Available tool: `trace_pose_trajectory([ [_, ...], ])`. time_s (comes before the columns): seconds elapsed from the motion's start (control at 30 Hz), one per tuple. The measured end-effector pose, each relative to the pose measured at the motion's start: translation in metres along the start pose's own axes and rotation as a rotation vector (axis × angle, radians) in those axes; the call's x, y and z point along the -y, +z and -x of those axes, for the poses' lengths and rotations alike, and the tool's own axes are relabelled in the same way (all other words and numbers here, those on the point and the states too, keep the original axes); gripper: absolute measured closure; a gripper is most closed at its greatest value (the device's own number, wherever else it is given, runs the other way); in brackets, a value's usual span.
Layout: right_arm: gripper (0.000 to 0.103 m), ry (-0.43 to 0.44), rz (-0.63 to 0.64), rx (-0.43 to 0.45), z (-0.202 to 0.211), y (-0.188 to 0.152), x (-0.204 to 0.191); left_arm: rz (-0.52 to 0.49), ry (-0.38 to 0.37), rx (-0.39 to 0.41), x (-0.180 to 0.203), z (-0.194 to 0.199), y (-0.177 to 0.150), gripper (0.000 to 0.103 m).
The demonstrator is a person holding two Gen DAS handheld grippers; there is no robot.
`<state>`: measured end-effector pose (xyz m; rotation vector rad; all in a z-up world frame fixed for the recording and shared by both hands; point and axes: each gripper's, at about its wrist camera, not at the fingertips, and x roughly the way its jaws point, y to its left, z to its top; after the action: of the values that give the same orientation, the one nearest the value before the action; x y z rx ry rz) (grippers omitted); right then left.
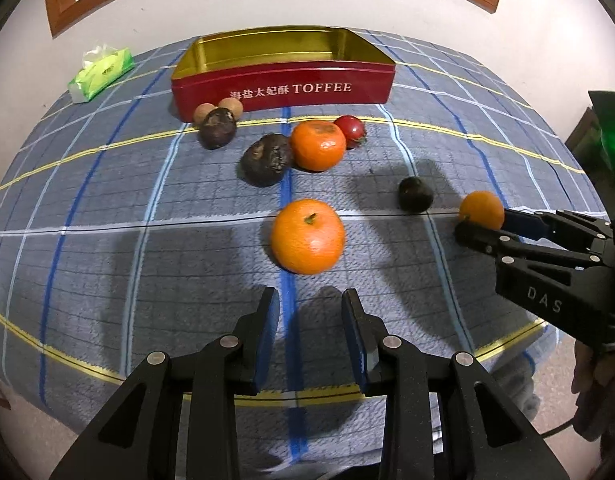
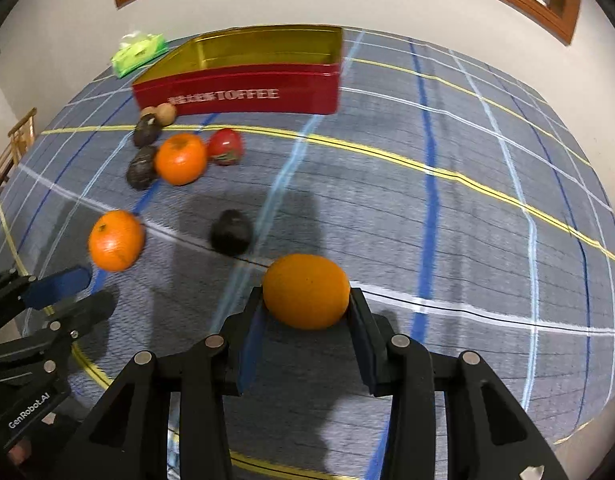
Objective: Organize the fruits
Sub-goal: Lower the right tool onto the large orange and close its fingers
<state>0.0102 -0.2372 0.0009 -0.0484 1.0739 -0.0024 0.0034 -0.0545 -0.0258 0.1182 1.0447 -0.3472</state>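
The right tongs are clenched on a small orange fruit near the front edge of the bench, their blue pads pressing its two sides. The left tongs hang over the same front edge with nothing between their pads, drawn in to their narrowest. Just beyond the left tongs a stemmed orange lies on the checked cloth that covers the bench. Toward the middle of the bench sits a small dark fruit. Farther back lie a wrinkled brown fruit, touching a second orange, and a red fruit right behind that orange. Another dark fruit and two small tan balls rest against the front wall of the red toffee tin, which stands open near the far edge. A green tissue pack lies at the far left corner.
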Motion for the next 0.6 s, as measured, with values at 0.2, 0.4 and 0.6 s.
trace_pose_trajectory([
  [0.2, 0.065, -0.005, -0.01, 0.006, 0.0, 0.0, 0.004, -0.014, -0.001, 0.0, 0.007, -0.004, 0.005, 0.069],
  [0.4, 0.065, -0.012, -0.005, 0.012, 0.0, 0.001, 0.003, -0.003, 0.007, -0.002, 0.007, -0.009, 0.011, 0.069],
  [0.6, 0.065, -0.009, -0.008, 0.015, -0.002, 0.001, 0.003, 0.034, 0.012, 0.001, 0.0, -0.013, 0.019, 0.069],
])
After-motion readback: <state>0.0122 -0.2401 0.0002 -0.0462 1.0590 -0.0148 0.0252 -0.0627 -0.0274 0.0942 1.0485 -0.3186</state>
